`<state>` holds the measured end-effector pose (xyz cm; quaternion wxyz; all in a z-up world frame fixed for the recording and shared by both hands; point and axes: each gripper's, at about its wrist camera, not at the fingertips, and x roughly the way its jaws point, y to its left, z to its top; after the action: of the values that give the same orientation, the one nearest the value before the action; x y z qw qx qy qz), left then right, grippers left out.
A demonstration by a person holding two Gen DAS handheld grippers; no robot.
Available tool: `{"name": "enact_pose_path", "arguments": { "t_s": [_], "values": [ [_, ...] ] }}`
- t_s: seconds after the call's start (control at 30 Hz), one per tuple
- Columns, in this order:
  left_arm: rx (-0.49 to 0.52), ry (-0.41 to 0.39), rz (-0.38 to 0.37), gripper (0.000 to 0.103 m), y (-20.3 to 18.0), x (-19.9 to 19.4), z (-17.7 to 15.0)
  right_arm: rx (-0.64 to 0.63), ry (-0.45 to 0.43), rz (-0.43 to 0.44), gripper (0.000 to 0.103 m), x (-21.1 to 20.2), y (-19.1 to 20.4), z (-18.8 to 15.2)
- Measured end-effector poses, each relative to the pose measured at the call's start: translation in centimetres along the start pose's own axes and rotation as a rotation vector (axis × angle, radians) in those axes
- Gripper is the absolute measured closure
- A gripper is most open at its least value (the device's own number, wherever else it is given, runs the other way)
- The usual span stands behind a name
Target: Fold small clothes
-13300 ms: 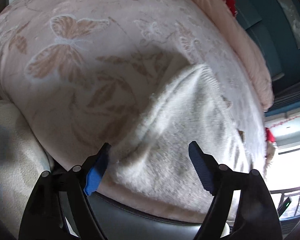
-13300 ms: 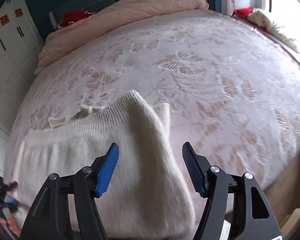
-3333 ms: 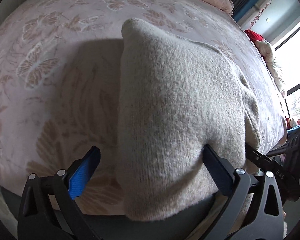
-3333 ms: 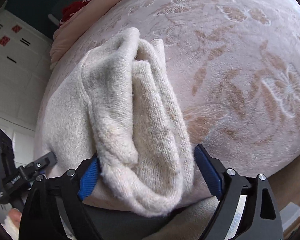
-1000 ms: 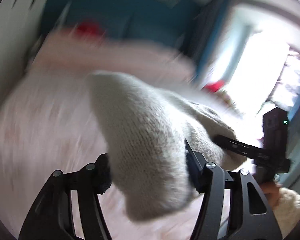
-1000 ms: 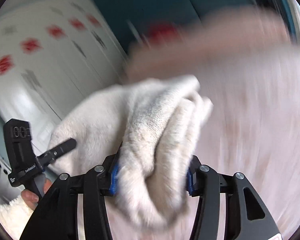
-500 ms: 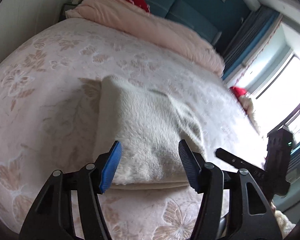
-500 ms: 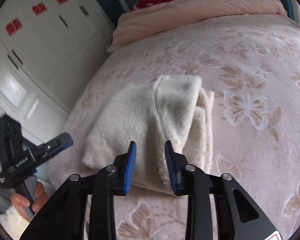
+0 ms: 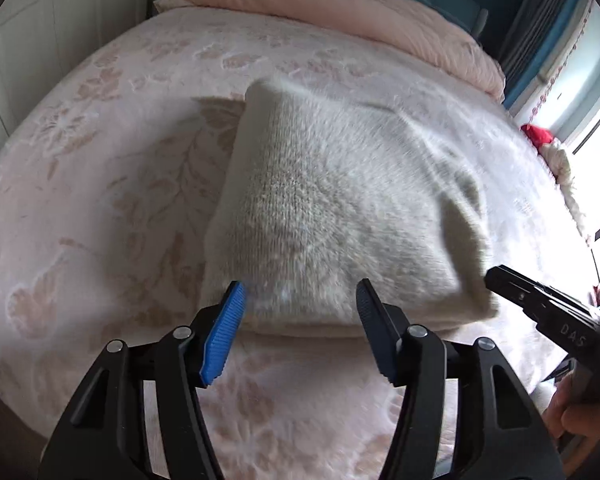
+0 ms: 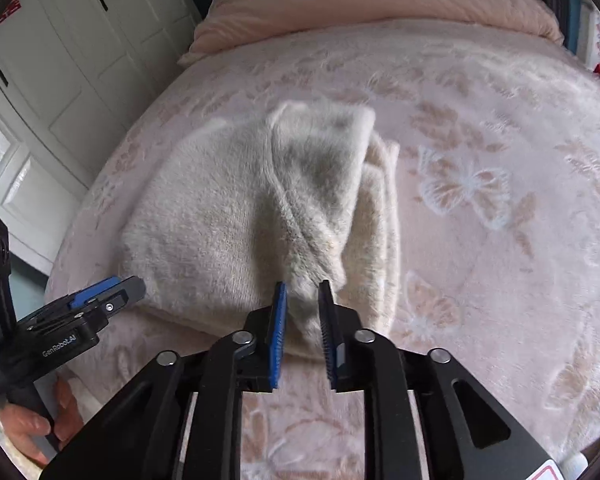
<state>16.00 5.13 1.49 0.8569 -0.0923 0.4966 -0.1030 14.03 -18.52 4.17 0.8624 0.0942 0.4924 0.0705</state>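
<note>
A folded cream knitted sweater (image 9: 340,200) lies on the pink butterfly-patterned bed cover (image 9: 100,160). My left gripper (image 9: 298,312) is open at the sweater's near edge, and its blue pads stand clear on either side of the fabric. In the right wrist view the sweater (image 10: 220,220) shows a raised fold that runs down into my right gripper (image 10: 303,312). That gripper's narrow jaws pinch the fold at the near edge. The left gripper (image 10: 112,292) shows by the sweater's left corner, with a hand (image 10: 28,420) on its handle. The right gripper (image 9: 532,296) reaches the sweater's right corner.
A rolled pink duvet (image 10: 380,4) lies across the head of the bed. White wardrobe doors (image 10: 60,60) stand along the left side. A red item (image 9: 540,134) sits by the bright window at the right. Bare bed cover (image 10: 480,184) spreads right of the sweater.
A second ago both grippers held the sweater up off the bed. It now lies on the cover, both grippers have come down closer, the left jaws have let go and the right jaws have narrowed.
</note>
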Motion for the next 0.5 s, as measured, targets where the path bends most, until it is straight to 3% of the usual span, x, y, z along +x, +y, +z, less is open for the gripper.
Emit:
{"name": "enact_pose_path", "arguments": {
  "t_s": [0.07,0.1,0.23,0.33,0.5],
  "values": [
    [-0.005,-0.01,0.013,0.042,-0.5,-1.9,-0.6,0.005,-0.032,-0.035,0.075,-1.6,-0.1,-0.5],
    [-0.006,-0.016,0.023,0.04,-0.5,-2.4,-0.9,0.008,-0.048,-0.063,0.066,-2.5,-0.1,-0.9],
    [0.013,-0.075,0.124,0.01,-1.8,-5.2,-2.0,0.037,-0.09,-0.136,0.043,-5.4,-0.3,-2.9],
    [0.032,-0.116,0.17,0.007,-2.8,-6.9,-2.7,0.037,-0.117,-0.171,0.032,-6.6,0.2,-4.1],
    [0.098,-0.144,0.224,0.005,-4.4,-8.2,-4.9,0.051,-0.142,-0.204,0.025,-7.3,0.3,-6.2]
  ]
}}
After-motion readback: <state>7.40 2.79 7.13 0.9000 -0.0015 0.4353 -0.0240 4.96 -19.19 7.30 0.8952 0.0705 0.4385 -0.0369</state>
